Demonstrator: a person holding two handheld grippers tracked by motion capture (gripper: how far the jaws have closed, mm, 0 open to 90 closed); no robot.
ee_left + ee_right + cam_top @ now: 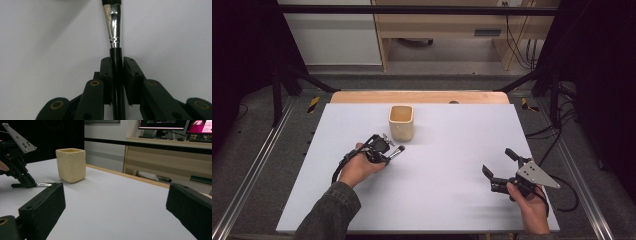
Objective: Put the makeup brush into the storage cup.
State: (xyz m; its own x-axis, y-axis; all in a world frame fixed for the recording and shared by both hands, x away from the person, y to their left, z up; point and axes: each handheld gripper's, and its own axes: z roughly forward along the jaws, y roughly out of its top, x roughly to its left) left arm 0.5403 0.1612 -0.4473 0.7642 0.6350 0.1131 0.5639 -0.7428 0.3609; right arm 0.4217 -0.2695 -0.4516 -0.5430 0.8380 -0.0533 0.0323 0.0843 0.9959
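Two black jaws of the left hand-held gripper (117,72) rise in its own view, pressed shut on the black handle of a brush (115,50); its silver ferrule points away over the pale counter (40,50). From above, that left hand-held gripper (388,152) sits left of the counter's middle, the brush (397,151) lying low and just in front of a cream square cup (401,122) standing near the far edge. Seen from the right hand-held gripper's camera, the brush (37,185) lies flat on the surface, close beside the cup (71,165) but apart from it. The right hand-held gripper (502,165) hovers near the counter's right near corner, jaws wide apart and empty. Bare counter stretches between the two hands and along the near edge.
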